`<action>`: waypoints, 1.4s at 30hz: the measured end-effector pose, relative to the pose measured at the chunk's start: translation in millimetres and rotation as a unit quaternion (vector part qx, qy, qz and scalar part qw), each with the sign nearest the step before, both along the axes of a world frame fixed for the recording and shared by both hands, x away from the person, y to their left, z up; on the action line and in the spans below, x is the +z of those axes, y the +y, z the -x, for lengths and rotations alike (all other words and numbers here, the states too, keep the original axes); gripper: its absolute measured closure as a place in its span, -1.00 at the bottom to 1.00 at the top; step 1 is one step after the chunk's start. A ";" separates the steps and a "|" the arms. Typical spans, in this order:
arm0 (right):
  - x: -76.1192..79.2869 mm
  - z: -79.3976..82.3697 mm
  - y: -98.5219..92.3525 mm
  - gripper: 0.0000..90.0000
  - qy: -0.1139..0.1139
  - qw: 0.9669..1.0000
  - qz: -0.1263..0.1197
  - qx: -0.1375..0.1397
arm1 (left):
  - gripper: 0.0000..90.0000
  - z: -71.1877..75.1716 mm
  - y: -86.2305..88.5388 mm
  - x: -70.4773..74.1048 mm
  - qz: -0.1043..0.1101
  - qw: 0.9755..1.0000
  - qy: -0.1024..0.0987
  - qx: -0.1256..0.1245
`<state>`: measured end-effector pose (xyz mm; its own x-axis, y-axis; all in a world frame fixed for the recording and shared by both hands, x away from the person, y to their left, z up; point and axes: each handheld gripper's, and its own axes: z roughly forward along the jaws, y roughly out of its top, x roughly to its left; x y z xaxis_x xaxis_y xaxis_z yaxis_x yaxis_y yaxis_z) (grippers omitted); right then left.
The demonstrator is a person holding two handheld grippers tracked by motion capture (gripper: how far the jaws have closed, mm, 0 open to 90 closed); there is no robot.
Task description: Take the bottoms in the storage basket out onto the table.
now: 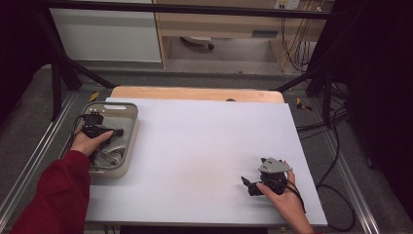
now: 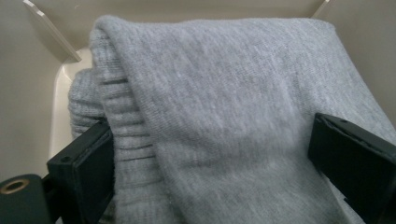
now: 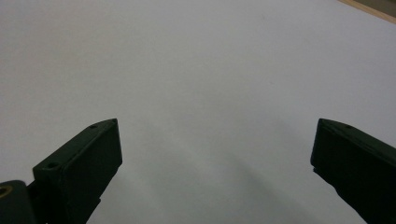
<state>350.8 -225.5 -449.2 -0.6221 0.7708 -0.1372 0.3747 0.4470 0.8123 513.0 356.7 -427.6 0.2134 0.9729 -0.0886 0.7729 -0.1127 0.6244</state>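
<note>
Grey knit cloth (image 2: 224, 116), ribbed edge (folded over), soft

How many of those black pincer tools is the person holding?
2. The left gripper is inside the beige bin at the table's left, its jaws open around grey knitted cloth. The right gripper hovers open above the white table.

Wooden table (image 1: 195, 92) under white sheet (image 1: 204, 146); beige bin (image 1: 130, 127) at sheet's left edge; right gripper (image 1: 249, 185) resting near right.
</note>
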 end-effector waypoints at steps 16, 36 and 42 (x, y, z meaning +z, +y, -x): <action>-1.5 -0.2 1.5 -0.94 0.006 1.000 0.005 0.006 | -0.89 -0.6 -5.6 -1.0 -0.026 1.000 0.002 0.004; -2.6 -0.1 2.8 -0.94 0.010 1.000 0.010 0.012 | -0.22 3.3 -4.1 5.4 0.000 1.000 0.003 -0.012; -2.8 0.2 3.4 -0.94 0.012 1.000 0.012 0.014 | -0.02 2.9 -5.3 7.4 0.008 1.000 0.012 -0.008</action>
<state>350.6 -222.1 -452.0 -0.6468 0.7497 -0.1401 0.3802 0.4762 0.7929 510.2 351.5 -420.2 0.2260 0.9679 -0.1102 0.7857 -0.1142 0.6080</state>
